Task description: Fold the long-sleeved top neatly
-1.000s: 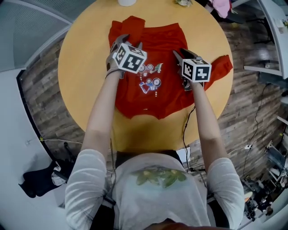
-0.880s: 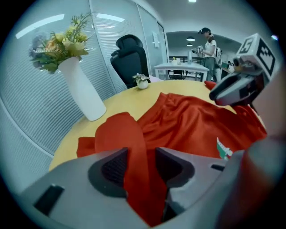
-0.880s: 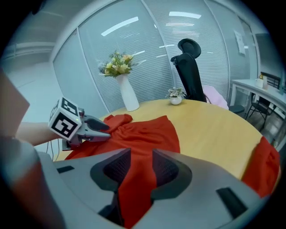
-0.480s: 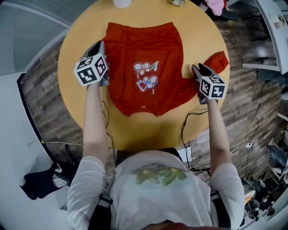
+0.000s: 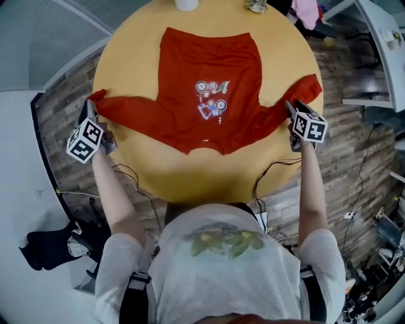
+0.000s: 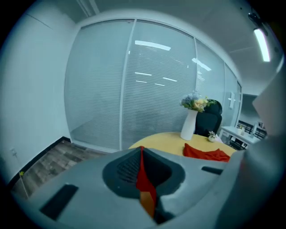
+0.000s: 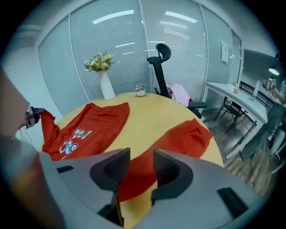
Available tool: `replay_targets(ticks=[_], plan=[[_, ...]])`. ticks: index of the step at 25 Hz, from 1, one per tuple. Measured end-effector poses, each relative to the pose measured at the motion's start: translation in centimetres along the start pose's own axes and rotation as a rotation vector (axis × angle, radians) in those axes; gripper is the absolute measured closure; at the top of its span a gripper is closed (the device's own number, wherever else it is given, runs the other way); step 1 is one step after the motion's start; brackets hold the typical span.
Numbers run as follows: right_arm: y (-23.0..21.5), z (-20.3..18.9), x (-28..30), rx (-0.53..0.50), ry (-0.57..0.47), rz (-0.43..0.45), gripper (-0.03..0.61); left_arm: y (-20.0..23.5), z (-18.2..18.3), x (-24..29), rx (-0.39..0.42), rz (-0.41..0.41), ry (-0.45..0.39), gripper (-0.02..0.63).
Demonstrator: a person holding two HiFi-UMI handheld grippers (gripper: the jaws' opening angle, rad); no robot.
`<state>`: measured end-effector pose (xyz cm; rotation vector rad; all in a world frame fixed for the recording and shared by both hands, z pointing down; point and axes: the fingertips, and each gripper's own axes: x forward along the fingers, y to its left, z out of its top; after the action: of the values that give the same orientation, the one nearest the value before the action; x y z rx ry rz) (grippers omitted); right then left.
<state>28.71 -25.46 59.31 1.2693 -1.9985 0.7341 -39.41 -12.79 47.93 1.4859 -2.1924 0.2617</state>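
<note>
The red long-sleeved top (image 5: 212, 82) lies face up on the round yellow table (image 5: 190, 180), both sleeves spread sideways. My left gripper (image 5: 93, 109) is at the table's left edge, shut on the left sleeve's cuff (image 5: 100, 100). In the left gripper view a strip of red fabric (image 6: 144, 181) is pinched between the closed jaws of that gripper (image 6: 142, 154). My right gripper (image 5: 290, 107) hovers over the right sleeve (image 5: 304, 88) with its jaws open. They have just opened slightly wider. The sleeve (image 7: 178, 138) shows below the gap of the right gripper (image 7: 140, 156), and nothing is gripped.
A white vase with flowers (image 5: 186, 3) (image 7: 106, 85) and a small plant (image 5: 256, 4) stand at the table's far edge. A black office chair (image 7: 161, 67) with pink cloth (image 5: 310, 9) is behind. Cables (image 5: 262, 183) hang off the near edge.
My left gripper has shut on the left sleeve and drawn it out leftward to the table's edge, unfolding it. My right gripper has moved right to the right sleeve.
</note>
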Motion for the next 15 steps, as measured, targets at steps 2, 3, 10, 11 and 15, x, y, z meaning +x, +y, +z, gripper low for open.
replay_targets(ticks=[2,3,10,11,15], plan=[[-0.3,-0.5,-0.1,0.005,0.008,-0.012,0.422,3.0,-0.9,-2.3,-0.033,0.055,-0.001,0.601],[-0.5,-0.8,-0.1,0.011,0.014,-0.016,0.419,4.2,-1.6,-3.3,-0.05,0.072,0.0,0.601],[-2.8,-0.2,0.2,0.106,-0.019,-0.111,0.385,5.8,-5.7,-6.6,-0.119,0.113,0.015,0.601],[-3.3,0.3,0.4,0.124,-0.029,-0.13,0.383,5.4,-5.8,-6.7,-0.124,0.109,0.014,0.601],[-5.2,1.0,2.0,0.224,-0.008,-0.189,0.383,3.7,-6.1,-6.7,-0.136,0.093,0.018,0.601]])
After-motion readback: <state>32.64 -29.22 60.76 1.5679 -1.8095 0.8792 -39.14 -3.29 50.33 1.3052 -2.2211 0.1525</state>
